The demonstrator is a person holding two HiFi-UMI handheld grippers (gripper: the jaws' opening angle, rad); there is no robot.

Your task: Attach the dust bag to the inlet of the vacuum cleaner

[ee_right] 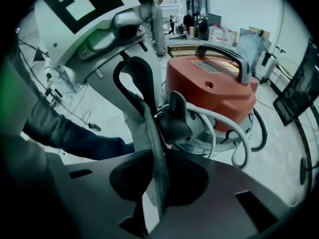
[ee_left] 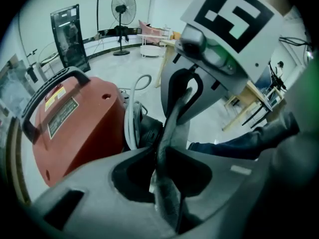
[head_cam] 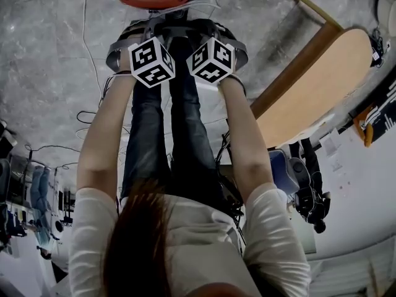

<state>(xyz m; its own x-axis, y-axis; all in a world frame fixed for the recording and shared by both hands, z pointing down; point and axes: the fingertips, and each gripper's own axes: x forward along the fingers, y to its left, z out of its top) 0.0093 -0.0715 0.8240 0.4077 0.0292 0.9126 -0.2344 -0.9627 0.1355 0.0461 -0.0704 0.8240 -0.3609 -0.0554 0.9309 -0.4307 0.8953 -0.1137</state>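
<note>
Both arms are stretched forward and nearly parallel, left forearm (head_cam: 102,144) and right forearm (head_cam: 247,144) flanking the legs (head_cam: 161,135). Marker cubes (head_cam: 151,61) sit side by side, claws tipped steeply down.

Left gripper (ee_left: 159,156): jaws clamped on a fold of the dust bag (ee_left: 174,126). Right gripper (ee_right: 158,158): jaws pinched on the same grey fabric, here edge-on as a thin band.

The bag is stretched between the two claws, with its long axis running from one claw straight across to the other. Looser, paler cloth hangs beside the band.

The red vacuum cleaner (ee_right: 214,91) is just beyond both claws, handle up. Its black fitting (ee_right: 177,118) is close beside the band; I cannot tell whether they touch. White hose (ee_right: 214,133) loops around the fitting.
</note>
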